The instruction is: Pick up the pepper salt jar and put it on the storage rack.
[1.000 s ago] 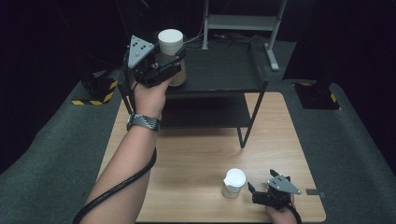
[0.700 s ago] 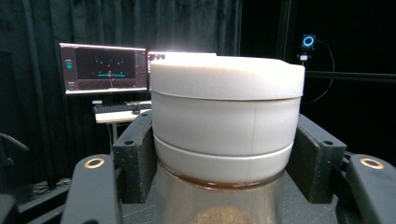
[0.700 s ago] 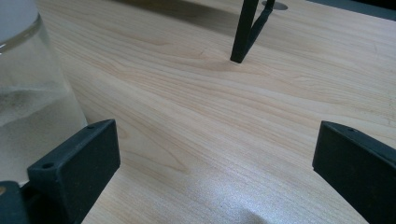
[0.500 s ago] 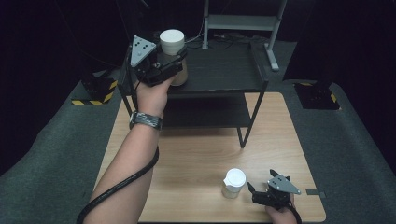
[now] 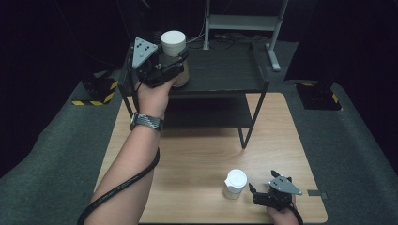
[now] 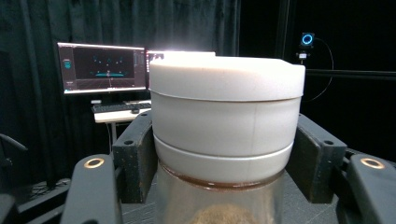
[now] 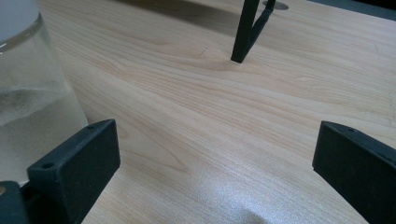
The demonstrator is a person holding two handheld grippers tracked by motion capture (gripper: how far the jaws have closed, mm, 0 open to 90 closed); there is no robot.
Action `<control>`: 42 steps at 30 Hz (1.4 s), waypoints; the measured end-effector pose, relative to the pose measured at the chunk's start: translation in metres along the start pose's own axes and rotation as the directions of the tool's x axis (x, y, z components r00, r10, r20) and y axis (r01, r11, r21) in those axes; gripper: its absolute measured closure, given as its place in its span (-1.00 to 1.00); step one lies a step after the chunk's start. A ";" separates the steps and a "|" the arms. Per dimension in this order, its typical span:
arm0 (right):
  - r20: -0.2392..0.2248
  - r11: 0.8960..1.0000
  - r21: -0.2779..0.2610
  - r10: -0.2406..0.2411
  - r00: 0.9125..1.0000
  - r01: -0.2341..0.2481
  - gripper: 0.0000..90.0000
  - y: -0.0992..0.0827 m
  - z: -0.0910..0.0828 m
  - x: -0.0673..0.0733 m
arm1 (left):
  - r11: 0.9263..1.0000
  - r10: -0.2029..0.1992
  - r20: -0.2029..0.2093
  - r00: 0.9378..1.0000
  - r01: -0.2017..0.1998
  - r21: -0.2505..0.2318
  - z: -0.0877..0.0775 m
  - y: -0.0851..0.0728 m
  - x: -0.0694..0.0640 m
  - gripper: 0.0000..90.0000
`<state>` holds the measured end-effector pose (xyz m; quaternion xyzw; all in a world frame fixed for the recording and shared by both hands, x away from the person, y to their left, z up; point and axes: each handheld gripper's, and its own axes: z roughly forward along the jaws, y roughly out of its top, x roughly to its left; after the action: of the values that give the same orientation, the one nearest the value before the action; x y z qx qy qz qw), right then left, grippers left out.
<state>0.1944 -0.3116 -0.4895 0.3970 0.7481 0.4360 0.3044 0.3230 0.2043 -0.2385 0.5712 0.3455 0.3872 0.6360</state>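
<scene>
1. On the far left of the floor sits a black box with yellow and black stripes [image 5: 96, 91], well away from the table.
2. The left hand [image 5: 152, 96] holds the left gripper [image 5: 180, 58] up at the top shelf of the black rack [image 5: 225, 70].
3. Its two black jaws are squeezed on a jar with a white lid [image 5: 173, 44]. In the left gripper view the jar with a white lid [image 6: 226, 121] stands straight up, with one jaw touching each side just under the lid. Something brown lies inside the clear glass.
4. Behind that jar, two lit screens [image 6: 105, 67] stand on a desk by a dark curtain.
5. The rack stands on the back half of the wooden table [image 5: 197, 159].
6. Near the front edge of the table stands a second small jar [image 5: 234, 183], also with a white lid. Nothing holds it.
7. Just to its right is the right gripper [image 5: 253, 190]. Its jaws are wide apart with only bare wood between them. In the right gripper view the second small jar [image 7: 32, 93] is just beside one jaw.
</scene>
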 end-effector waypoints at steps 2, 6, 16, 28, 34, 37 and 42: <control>0.000 1.000 0.000 0.000 1.000 0.000 -1.00 0.000 0.000 0.000 | 1.000 0.000 -0.001 1.000 0.000 -0.002 0.000 -0.001 0.000 -0.24; 0.001 1.000 -0.001 0.000 1.000 0.000 -1.00 0.000 0.000 0.000 | 1.000 0.002 -0.005 1.000 -0.002 0.007 0.000 0.001 -0.001 -0.25; 0.001 1.000 0.001 -0.001 1.000 0.001 -1.00 0.000 0.000 0.000 | 0.999 -0.009 -0.019 1.000 0.010 0.034 -0.002 0.006 -0.004 -0.75; 0.001 1.000 0.000 -0.001 1.000 0.001 -1.00 0.000 0.000 0.001 | 0.999 -0.024 -0.013 1.000 0.024 0.028 -0.023 0.012 -0.012 -0.99; 0.003 1.000 0.001 -0.003 1.000 0.003 -1.00 0.000 0.000 0.001 | 0.999 -0.011 -0.006 1.000 0.011 0.038 -0.034 0.014 -0.013 -0.99; 0.001 1.000 0.001 -0.001 1.000 0.001 -1.00 0.000 0.000 0.001 | 0.999 -0.009 -0.001 1.000 0.009 0.049 -0.042 0.013 -0.012 -0.99; 0.002 1.000 0.001 -0.003 1.000 0.003 -1.00 0.000 0.000 0.001 | 0.998 0.003 0.006 1.000 -0.004 0.060 -0.057 0.006 -0.010 -0.99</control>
<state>0.1940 -0.3105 -0.4895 0.3963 0.7486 0.4350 0.3056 0.2673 0.2220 -0.2393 0.5917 0.3539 0.3760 0.6191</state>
